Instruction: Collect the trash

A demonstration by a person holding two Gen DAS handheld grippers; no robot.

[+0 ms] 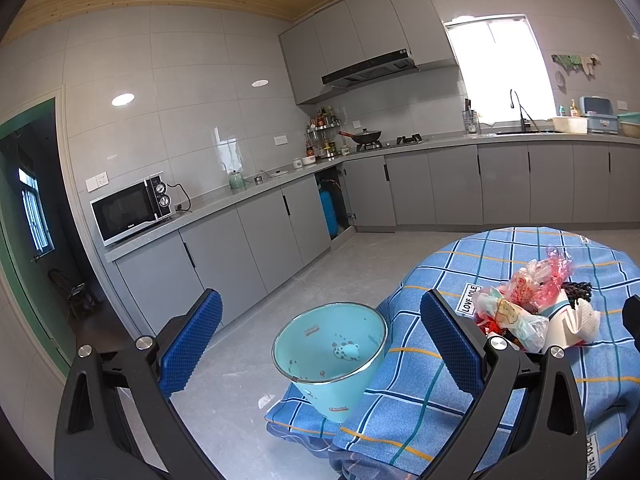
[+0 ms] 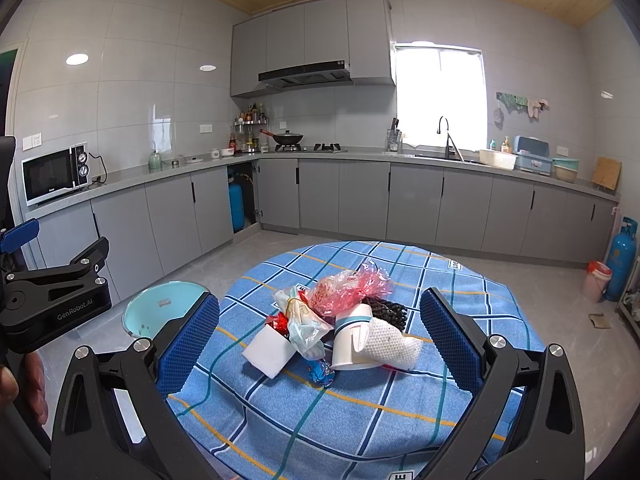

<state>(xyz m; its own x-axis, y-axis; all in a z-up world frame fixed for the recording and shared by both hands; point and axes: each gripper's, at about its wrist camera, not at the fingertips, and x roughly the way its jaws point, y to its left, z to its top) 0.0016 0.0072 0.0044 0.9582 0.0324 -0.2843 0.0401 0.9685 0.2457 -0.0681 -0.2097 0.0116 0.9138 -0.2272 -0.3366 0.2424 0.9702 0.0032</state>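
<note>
White foam block (image 2: 267,351) shows only in the right view.

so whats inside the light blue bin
The light blue bin holds no trash that shows: only printed cartoon marks on its inner wall. The right view shows one small pale scrap or label inside; its base is partly hidden.

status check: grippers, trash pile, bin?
Left gripper and right gripper open, empty. Mixed wrappers-and-paper-cup trash pile untouched on blue plaid tablecloth. Light-blue bin beside table, nothing blocking.
</note>
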